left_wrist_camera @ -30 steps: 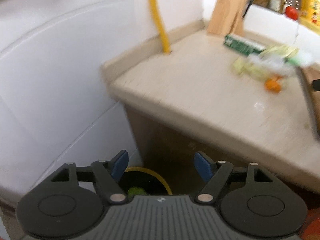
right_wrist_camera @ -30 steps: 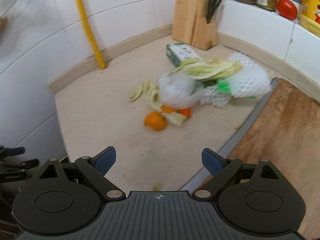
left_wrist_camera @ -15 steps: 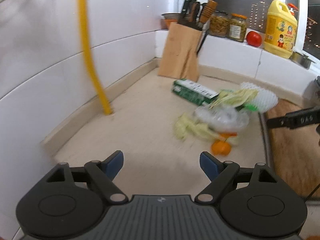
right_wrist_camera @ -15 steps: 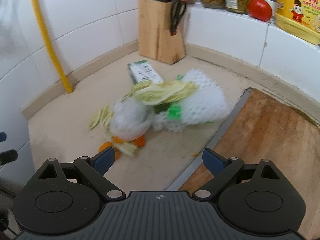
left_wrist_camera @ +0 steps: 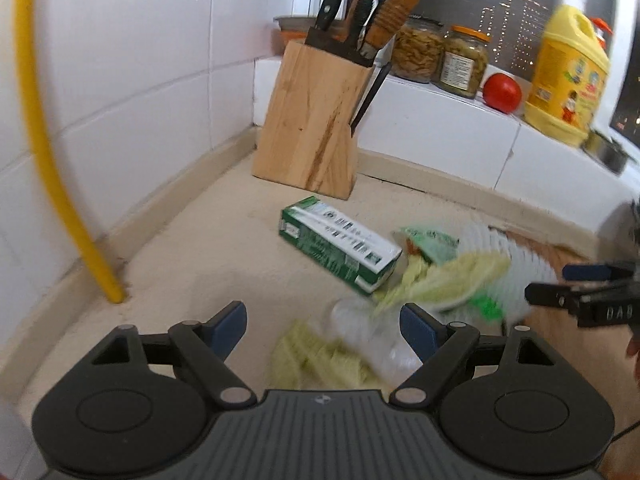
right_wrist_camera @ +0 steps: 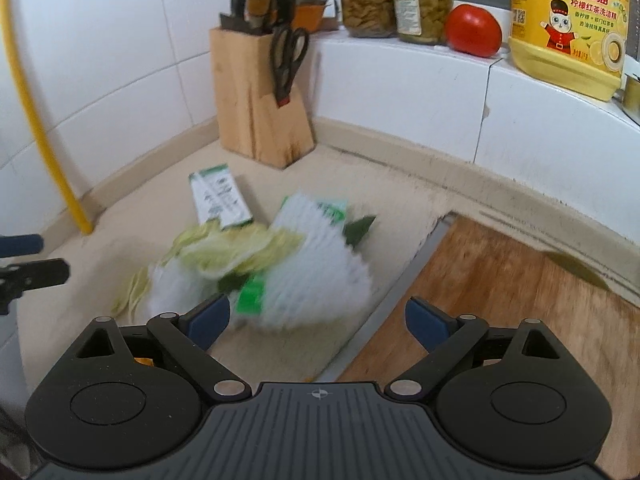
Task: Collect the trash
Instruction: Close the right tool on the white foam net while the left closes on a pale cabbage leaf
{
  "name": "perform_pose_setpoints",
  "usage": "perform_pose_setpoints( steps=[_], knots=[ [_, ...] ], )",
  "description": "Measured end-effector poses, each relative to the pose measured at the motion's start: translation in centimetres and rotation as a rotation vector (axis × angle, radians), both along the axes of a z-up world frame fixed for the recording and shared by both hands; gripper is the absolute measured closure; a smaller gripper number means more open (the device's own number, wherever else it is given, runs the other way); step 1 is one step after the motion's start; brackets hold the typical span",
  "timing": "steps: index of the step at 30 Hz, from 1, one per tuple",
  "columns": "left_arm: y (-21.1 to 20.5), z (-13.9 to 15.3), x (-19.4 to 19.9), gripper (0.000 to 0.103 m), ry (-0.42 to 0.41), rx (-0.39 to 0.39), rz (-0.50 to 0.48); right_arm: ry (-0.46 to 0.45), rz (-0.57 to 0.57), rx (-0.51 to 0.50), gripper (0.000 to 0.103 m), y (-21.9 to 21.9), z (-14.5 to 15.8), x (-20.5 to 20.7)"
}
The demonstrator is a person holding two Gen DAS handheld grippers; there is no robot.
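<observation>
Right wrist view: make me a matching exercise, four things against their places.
Things:
1. tomato
2. scissors
3. green carton
4. white foam net

Places:
A. in the knife block
B. lying on the counter before the block
C. on the tiled ledge beside the jars
D. in the trash pile, just ahead of the open right claw

Pairs: 1-C, 2-A, 3-B, 4-D

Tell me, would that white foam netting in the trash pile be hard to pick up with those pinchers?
Probably not heavy: the white foam net looks airy and open-meshed. It would likely squash and flop when pinched, not hold its shape. The cabbage leaves draped over it may slide off or come along. The right gripper, open just before it, seems wide enough to bite a fold.
</observation>
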State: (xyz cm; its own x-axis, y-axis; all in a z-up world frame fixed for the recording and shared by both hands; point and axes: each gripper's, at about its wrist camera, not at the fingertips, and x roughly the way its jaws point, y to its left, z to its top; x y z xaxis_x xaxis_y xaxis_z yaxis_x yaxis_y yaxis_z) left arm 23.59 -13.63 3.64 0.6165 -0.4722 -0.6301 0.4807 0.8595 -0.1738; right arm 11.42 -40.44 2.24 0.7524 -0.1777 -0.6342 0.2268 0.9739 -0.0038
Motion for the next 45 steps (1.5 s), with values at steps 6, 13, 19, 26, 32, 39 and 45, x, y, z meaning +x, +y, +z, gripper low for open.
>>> perform_pose_setpoints(
  steps=[6,13,19,26,32,39,45],
  knots=[
    [-1.7,-0.3,3.7,0.024,0.038,-0.003,0.031,-0.001,0.000,0.042,0.006,-1.9,-0.6,2.8],
    [-3.1,-1.1,5.6,0.024,0.059,0.008,0.021,0.075,0.063,0.128,0.068,-2.5,-2.1,4.2],
    [-4.1,-1.4,6.9,0.024,0.095,-0.012,0.016,0.031,0.076,0.198,0.077,-3.0,-1.3,0.9],
    [-6.3,-0.5,4.3,0.024,-0.017,0.036,-0.212,-0.017,0.037,0.260,0.078,-4.0,-0.5,-3.2],
    [-11.0,-1.1,-0.3,0.024,-0.288,0.325,-0.532,0.019,-0.026,0.289,0.078,-5.4,-2.1,-3.8],
    [-14.7,-3.7,-0.6,0.030,-0.262,0.462,-0.671,0.036,-0.020,0.321,0.073,-5.6,-3.0,-3.5],
    [-14.1,-3.4,-0.5,0.075,-0.144,0.399,-0.663,0.042,-0.027,0.332,0.063,-5.6,-3.4,-3.4]
  ],
)
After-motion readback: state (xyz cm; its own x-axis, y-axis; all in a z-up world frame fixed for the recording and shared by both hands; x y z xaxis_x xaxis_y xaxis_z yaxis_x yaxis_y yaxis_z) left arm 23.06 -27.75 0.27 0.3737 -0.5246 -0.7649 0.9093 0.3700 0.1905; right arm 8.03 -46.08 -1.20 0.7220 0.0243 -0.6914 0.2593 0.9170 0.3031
